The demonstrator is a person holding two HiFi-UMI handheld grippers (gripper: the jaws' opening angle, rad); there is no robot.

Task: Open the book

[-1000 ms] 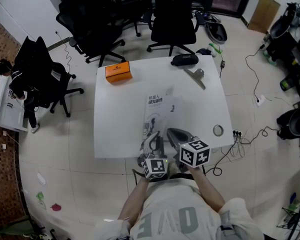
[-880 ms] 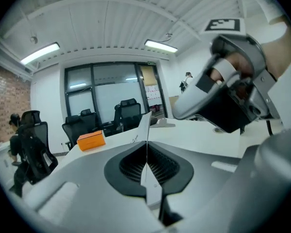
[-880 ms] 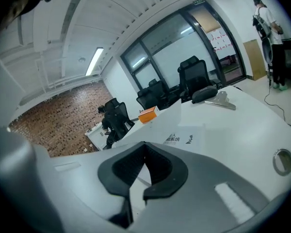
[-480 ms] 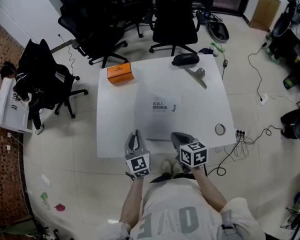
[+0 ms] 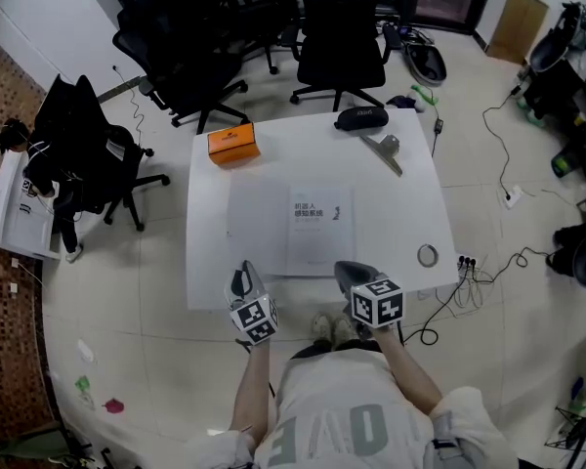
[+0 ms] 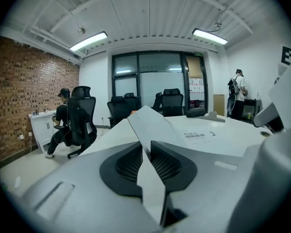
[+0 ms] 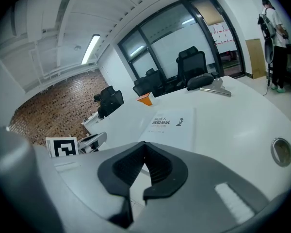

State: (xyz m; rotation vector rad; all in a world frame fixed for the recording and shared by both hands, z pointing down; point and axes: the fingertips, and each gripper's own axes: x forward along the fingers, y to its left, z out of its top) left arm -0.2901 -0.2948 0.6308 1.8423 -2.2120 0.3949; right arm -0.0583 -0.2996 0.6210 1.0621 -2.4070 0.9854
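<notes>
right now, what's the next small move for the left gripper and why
Probably open the left gripper fully and draw it back. Its jaws have just been opening with the book's cover between them, tilted up off the table, and the title page already shows. Letting go should let the cover fall flat.

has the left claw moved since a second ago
Yes. The left claw has swung leftward along the near edge of the table. Its jaws have just been opening, with the book cover between them.
</notes>
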